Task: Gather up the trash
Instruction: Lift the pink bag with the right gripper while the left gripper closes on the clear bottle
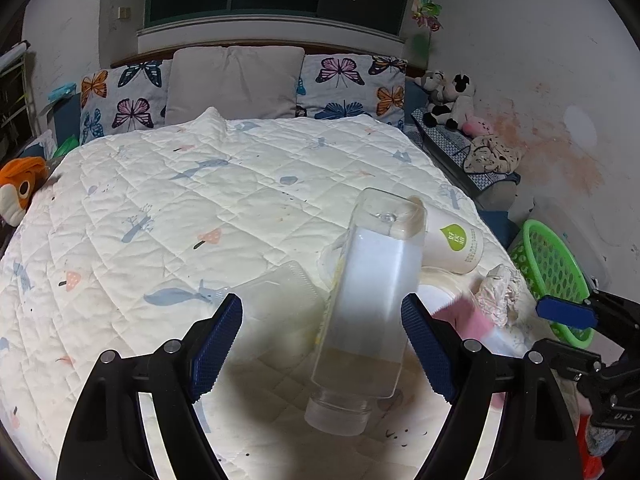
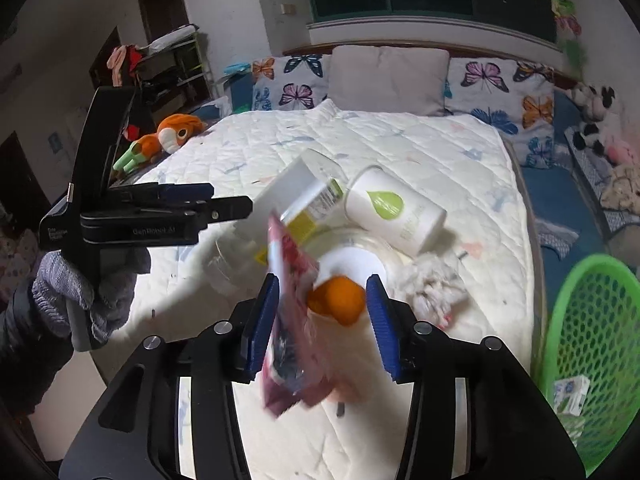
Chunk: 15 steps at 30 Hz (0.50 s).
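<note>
Trash lies on the white quilted bed (image 1: pixel 160 208). A clear empty plastic bottle (image 1: pixel 368 304) stands tilted between the open jaws of my left gripper (image 1: pixel 322 352), leaning toward the right pad; contact is unclear. My right gripper (image 2: pixel 326 328) is open around a blurred pink wrapper (image 2: pixel 292 320), which rests against its left pad, and an orange ball-like piece (image 2: pixel 338 300). A white paper cup with a green leaf (image 2: pixel 394 210) lies on its side behind. A crumpled tissue (image 2: pixel 432 284) lies to the right. The left gripper also shows in the right wrist view (image 2: pixel 192 204).
A green perforated basket (image 2: pixel 588 344) holding a small carton stands off the bed's right edge. A clear lidded container (image 1: pixel 280 292) and a round white lid (image 2: pixel 352 264) lie among the trash. Pillows line the headboard. Plush toys sit at both sides.
</note>
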Tool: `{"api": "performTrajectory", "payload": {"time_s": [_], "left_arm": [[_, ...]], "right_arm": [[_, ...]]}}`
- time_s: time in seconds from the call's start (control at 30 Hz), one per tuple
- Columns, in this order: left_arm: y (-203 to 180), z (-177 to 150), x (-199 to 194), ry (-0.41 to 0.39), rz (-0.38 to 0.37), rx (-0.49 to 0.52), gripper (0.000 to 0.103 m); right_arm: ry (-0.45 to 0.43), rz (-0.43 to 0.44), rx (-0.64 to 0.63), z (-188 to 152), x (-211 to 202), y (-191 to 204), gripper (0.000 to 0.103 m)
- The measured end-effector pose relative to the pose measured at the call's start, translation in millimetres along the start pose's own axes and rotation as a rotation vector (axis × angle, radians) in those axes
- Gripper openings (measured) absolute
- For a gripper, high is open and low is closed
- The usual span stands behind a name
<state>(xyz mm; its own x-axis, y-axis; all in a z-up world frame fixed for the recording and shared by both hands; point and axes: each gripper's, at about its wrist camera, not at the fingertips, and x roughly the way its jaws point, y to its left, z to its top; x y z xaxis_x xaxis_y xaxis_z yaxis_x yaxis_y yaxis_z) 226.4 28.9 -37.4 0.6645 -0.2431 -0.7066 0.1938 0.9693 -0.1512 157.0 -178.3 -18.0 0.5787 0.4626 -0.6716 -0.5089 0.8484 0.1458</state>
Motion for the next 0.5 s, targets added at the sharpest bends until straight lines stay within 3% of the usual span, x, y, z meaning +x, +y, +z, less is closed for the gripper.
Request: {"api": "performTrajectory", "payload": {"time_s": [0.2, 0.3, 0.4, 0.5], "left_arm": [[9.4, -1.9, -2.1, -0.002, 0.004, -0.008, 0.079], [12.9, -2.4, -3.5, -0.002, 0.006, -0.016, 0.079], [14.8, -3.8, -4.2, -0.002, 0.005, -0.022, 0.079], [15.4, -4.2, -4.3, -0.003, 0.006, -0.021, 0.079]], "right_arm": [[0.059, 0.057, -0.013, -4.5, 22.2, 15.0, 0.054], [0.097, 0.062, -0.015, -15.9, 32.1, 22.9, 0.061], [0.106, 0.047, -0.025, -24.4, 37.5, 28.7, 0.075], [0.127, 0.066, -0.01, -29.7, 44.5, 31.2, 0.076]]}}
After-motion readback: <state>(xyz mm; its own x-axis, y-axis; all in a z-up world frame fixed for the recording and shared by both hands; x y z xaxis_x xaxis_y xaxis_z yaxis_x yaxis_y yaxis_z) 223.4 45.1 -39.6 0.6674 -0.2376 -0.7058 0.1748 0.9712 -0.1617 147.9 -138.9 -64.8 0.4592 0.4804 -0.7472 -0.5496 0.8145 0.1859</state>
